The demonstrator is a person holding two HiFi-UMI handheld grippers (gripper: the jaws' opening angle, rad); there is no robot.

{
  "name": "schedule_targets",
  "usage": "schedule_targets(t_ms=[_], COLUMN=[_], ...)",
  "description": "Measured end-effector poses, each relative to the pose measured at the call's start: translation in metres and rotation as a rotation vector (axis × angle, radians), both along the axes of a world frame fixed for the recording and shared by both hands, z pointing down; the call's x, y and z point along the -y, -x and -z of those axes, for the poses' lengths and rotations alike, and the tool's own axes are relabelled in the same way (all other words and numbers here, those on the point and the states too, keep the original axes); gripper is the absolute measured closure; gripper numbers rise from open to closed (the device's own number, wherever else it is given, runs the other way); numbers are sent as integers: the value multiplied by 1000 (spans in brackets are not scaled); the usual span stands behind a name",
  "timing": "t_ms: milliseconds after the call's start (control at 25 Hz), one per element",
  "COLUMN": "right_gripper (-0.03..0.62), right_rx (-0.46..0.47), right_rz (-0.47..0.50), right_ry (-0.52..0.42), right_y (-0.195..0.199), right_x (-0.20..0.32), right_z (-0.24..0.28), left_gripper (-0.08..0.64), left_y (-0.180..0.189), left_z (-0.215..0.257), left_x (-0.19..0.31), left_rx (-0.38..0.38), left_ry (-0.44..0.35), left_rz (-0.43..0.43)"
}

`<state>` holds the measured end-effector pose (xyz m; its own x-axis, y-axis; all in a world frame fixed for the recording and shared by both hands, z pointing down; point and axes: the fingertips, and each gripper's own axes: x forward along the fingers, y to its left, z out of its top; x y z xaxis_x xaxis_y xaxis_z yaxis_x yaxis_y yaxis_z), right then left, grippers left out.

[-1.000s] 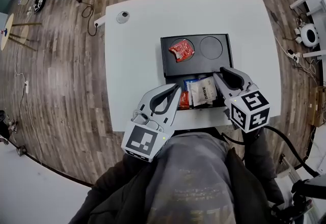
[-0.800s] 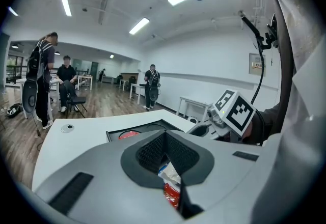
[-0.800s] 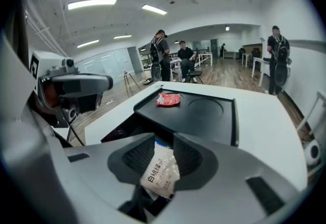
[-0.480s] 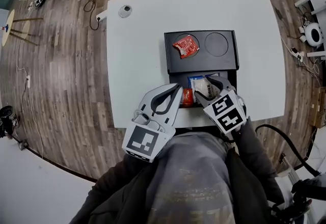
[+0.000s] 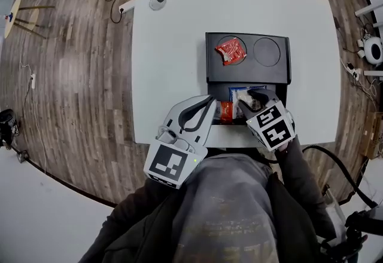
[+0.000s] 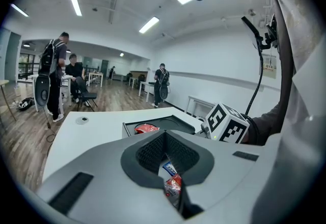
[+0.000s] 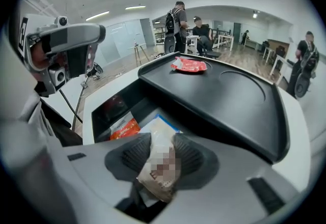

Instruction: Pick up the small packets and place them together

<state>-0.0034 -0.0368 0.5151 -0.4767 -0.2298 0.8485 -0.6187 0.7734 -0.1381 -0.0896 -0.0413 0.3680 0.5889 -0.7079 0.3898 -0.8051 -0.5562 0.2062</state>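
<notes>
Between my right tongs: right gripper (image 7: 162, 158) clamped on the pale packet (image 7: 155, 177); I see the jaws have just closed in on it, low in the tray's near compartment.
Left tongs: left gripper (image 5: 210, 102) has its jaws together, empty, tips by that compartment's left end.
Beside the pale packet: orange-red packet (image 7: 124, 129) to its left, blue-edged packet (image 5: 236, 92) against it.
Tray: black tray (image 5: 281, 73) by the tabletop's near edge; red packet (image 5: 231, 51) in its far-left round recess.
Tabletop: white table (image 5: 173, 46); small round disc (image 5: 158, 2) at the far-left corner.

White table (image 5: 173, 64) — wood floor (image 5: 72, 88)
</notes>
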Motion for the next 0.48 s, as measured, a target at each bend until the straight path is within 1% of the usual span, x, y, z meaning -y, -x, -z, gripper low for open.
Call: schedule_targets(t_ms=[160,320,480], right_gripper=[458,462,462], right_rx=[9,20,70], right_rz=[-15,-20,-23], right_ry=[-39,-83,-93], right_y=[-2,-6,-4], right_x=[1,0,-3], right_z=[5,15,32], left_gripper=[557,557,557], left_y=[-2,-6,-16], left_z=[4,7,11], left_x=[0,3,4], left_rx=[-5,-7,-13], left_ry=[-11,-32,-54], left_rz=[-7,-16,-34])
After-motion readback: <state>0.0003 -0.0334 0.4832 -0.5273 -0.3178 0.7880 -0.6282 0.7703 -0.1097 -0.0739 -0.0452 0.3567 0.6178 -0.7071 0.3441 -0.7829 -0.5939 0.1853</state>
